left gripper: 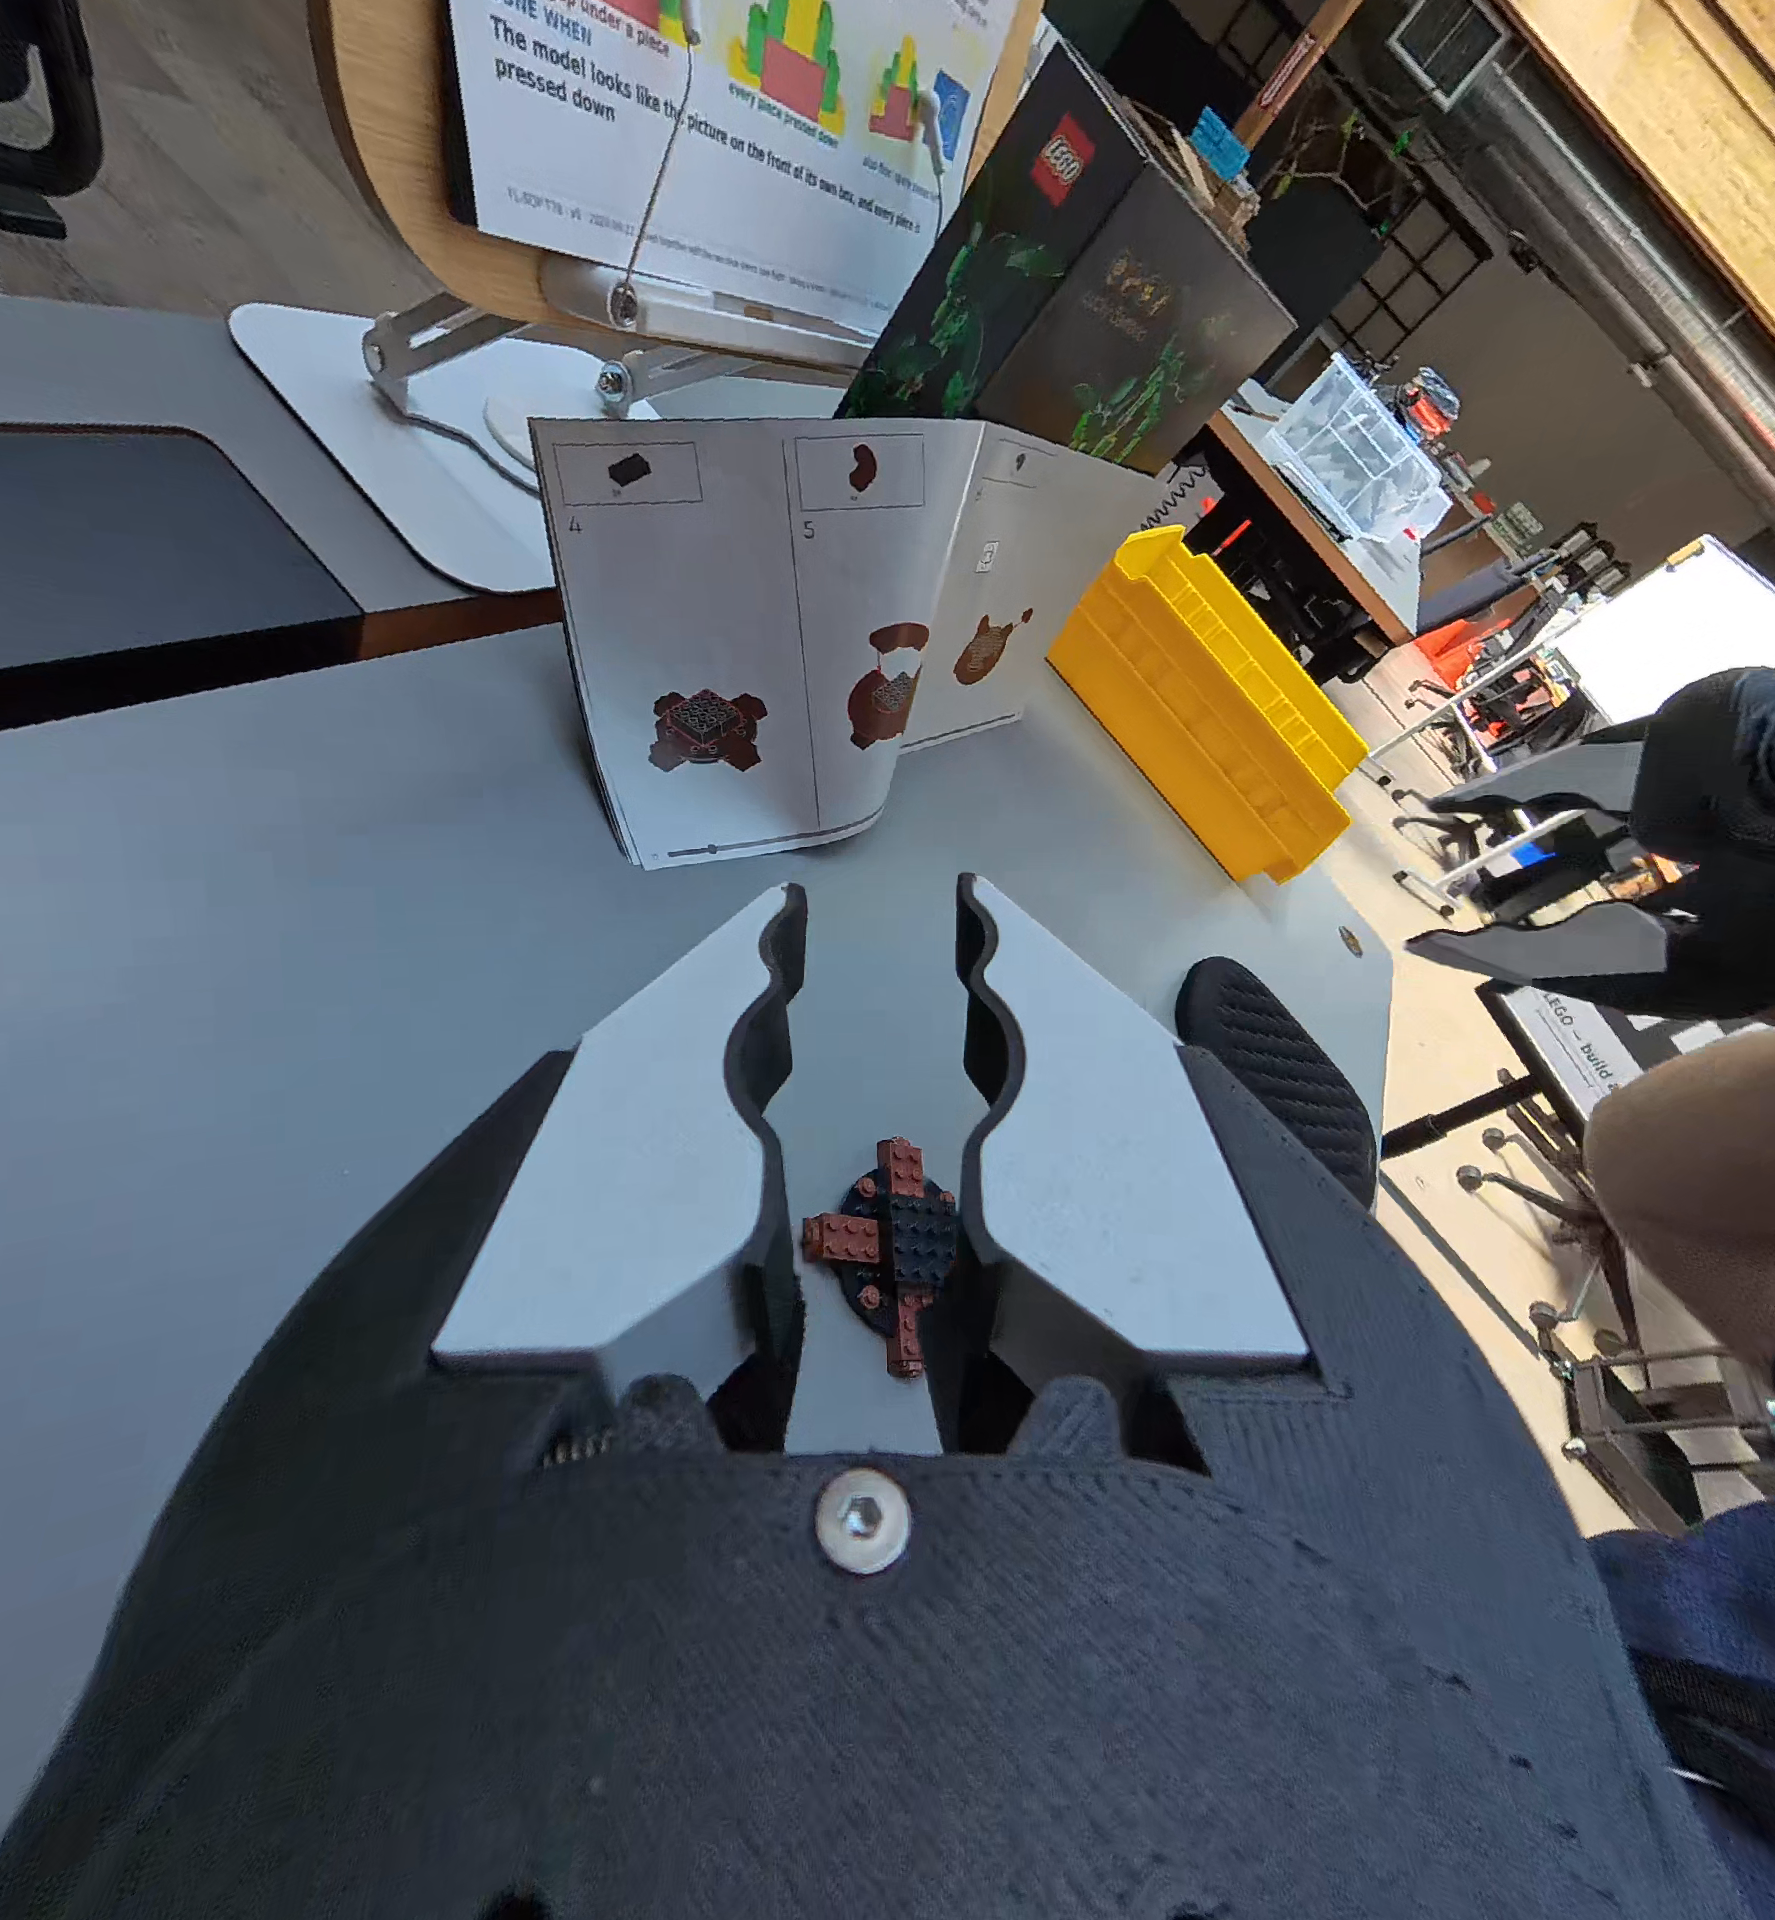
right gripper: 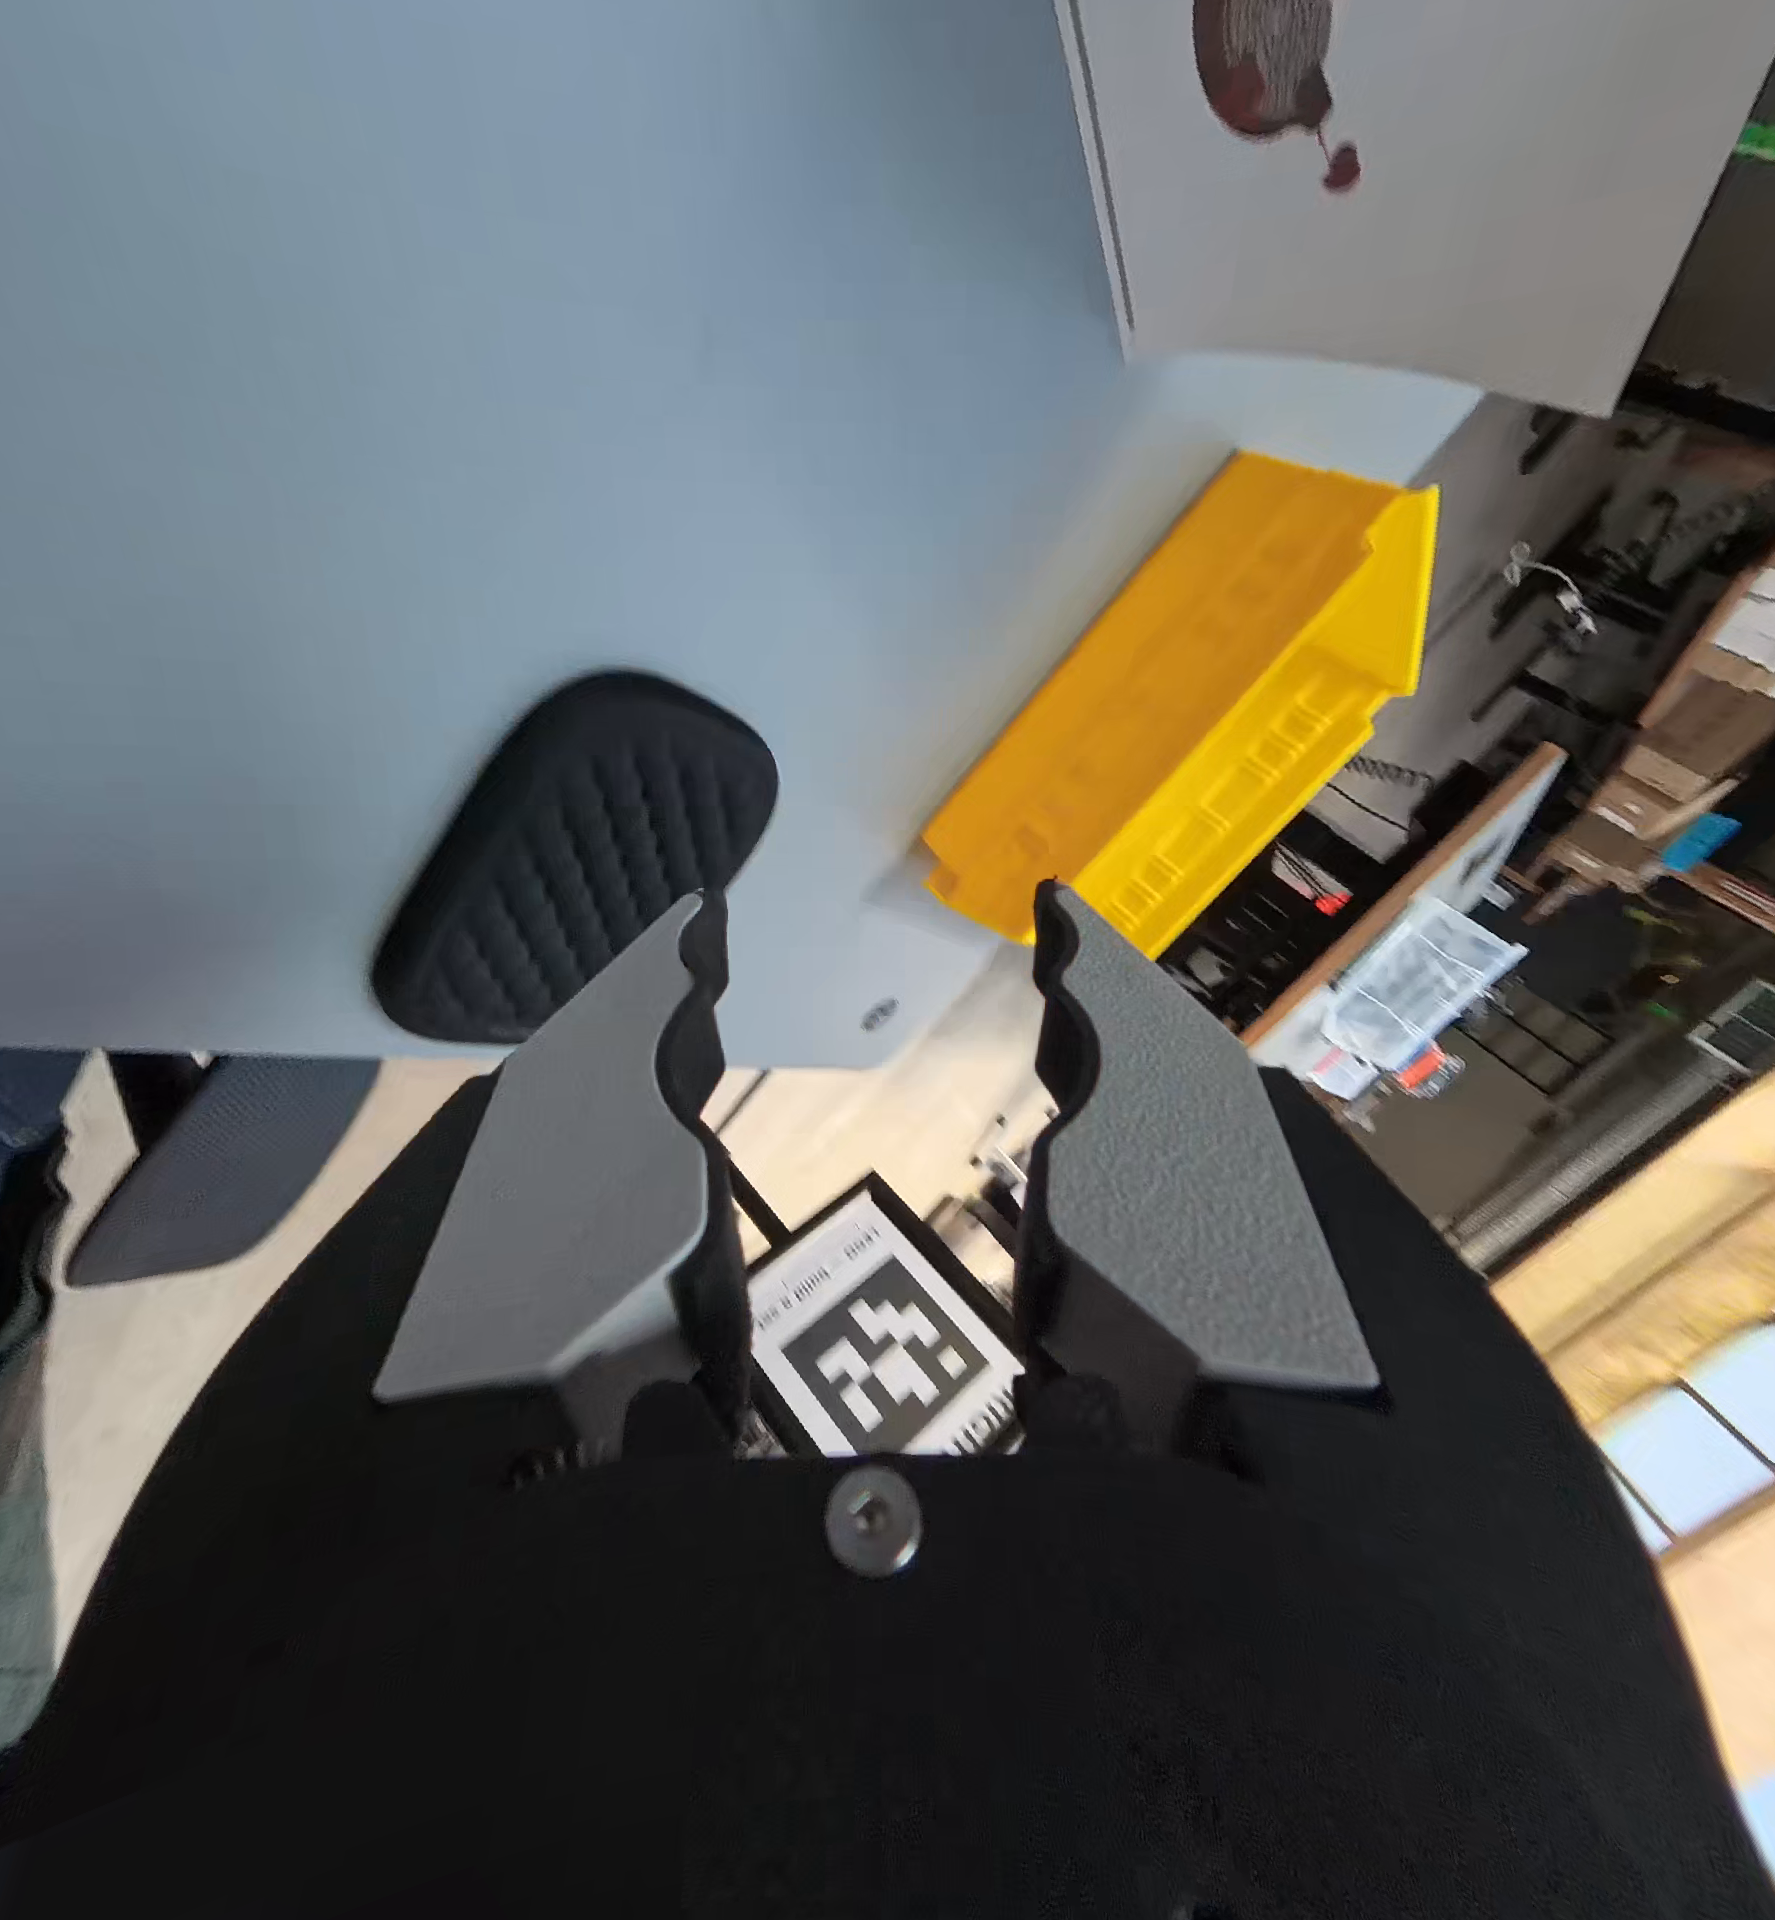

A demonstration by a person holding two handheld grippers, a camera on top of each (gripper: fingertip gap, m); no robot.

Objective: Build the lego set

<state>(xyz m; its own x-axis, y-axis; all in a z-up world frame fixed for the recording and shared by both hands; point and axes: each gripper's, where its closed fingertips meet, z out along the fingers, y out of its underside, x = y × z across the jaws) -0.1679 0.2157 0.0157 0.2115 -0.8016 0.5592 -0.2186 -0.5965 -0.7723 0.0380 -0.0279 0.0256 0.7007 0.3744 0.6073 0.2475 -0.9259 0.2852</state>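
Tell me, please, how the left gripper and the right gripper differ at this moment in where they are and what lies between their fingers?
The left gripper hangs over the grey table, with the small brown and black lego build lying between its fingers; the right gripper has nothing between its fingers. The left gripper points toward the open instruction booklet; the right gripper points past the table edge toward the yellow bin. Both are open.

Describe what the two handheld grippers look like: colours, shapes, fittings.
The left gripper has a black, ribbed printed body, a silver hex screw in its middle, and two light grey wedge fingers with wavy black inner pads. The right gripper matches it, though one finger looks darker grey.
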